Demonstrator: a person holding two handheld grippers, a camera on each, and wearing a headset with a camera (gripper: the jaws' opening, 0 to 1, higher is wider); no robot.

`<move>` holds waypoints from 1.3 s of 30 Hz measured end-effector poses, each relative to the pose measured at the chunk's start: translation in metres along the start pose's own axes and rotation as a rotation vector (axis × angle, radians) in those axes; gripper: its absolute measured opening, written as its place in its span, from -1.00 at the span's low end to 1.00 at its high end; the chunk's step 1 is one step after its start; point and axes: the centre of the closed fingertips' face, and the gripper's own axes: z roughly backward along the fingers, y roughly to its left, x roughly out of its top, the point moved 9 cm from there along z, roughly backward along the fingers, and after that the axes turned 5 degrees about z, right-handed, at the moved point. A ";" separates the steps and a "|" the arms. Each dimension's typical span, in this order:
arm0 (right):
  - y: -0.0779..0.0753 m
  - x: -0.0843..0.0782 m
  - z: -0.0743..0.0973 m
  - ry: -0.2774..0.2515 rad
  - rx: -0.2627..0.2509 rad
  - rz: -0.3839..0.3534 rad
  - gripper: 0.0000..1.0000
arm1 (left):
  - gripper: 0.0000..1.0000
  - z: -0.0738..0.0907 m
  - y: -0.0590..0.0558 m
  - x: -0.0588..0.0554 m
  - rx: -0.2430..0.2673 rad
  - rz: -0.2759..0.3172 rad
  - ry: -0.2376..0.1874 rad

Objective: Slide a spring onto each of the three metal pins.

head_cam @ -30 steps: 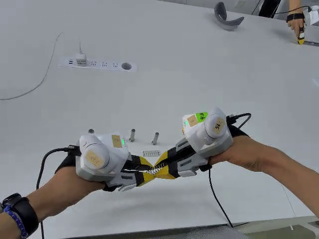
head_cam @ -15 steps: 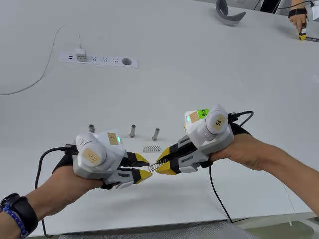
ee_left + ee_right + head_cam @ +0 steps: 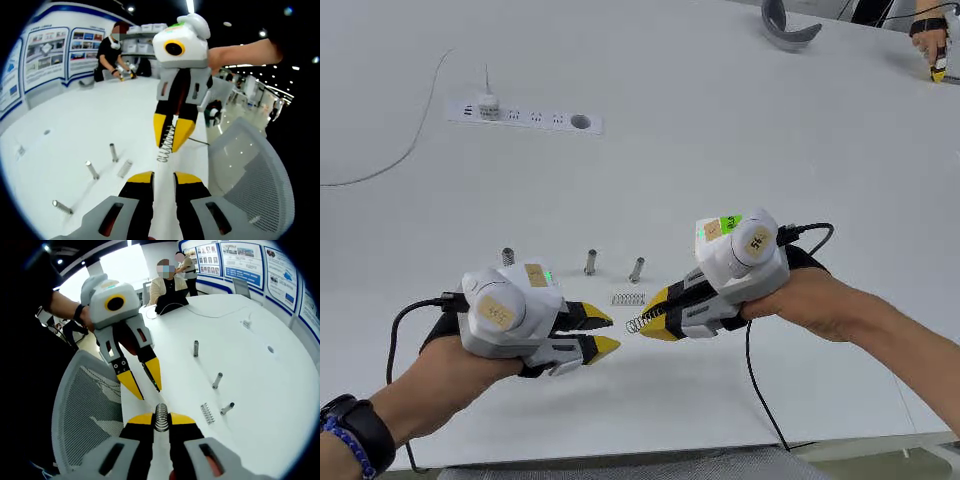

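Observation:
My right gripper (image 3: 657, 322) is shut on one end of a small metal spring (image 3: 641, 322), which sticks out toward my left gripper (image 3: 601, 332). The left gripper is open, with nothing in it, a short way from the spring's free end. In the right gripper view the spring (image 3: 161, 417) sits between my yellow tips, and the left gripper (image 3: 145, 381) faces it with its jaws apart. Three metal pins stand on the white table: the left pin (image 3: 507, 257) carries a spring, while the middle pin (image 3: 590, 262) and the right pin (image 3: 637, 270) are bare. A loose spring (image 3: 628, 298) lies beside them.
A white power strip (image 3: 525, 117) with a plug and cable lies at the back left. A grey curved object (image 3: 788, 27) rests at the far edge, near another person's hand (image 3: 928, 38). A grey mesh chair (image 3: 245, 170) stands below the table's front edge.
The left gripper has let go of the spring, opened, and drawn back to the left. The right gripper still holds the spring and has lifted slightly.

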 end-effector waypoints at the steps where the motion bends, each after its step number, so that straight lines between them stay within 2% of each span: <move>1: -0.001 0.000 0.000 0.001 -0.001 -0.001 -0.76 | -0.68 0.001 0.001 -0.001 0.004 0.007 -0.002; 14: -0.009 -0.004 -0.009 0.040 -0.035 -0.017 -0.76 | -0.67 0.010 0.010 -0.012 0.069 0.057 -0.017; 20: -0.014 -0.008 -0.016 0.078 -0.051 -0.017 -0.76 | -0.57 0.016 0.015 -0.018 0.108 0.077 -0.018; 28: -0.023 -0.008 -0.020 0.096 -0.079 -0.018 -0.75 | -0.51 0.025 0.026 -0.028 0.164 0.106 -0.015; 39: -0.038 -0.003 -0.024 0.114 -0.111 -0.024 -0.75 | -0.38 0.034 0.040 -0.035 0.233 0.135 -0.014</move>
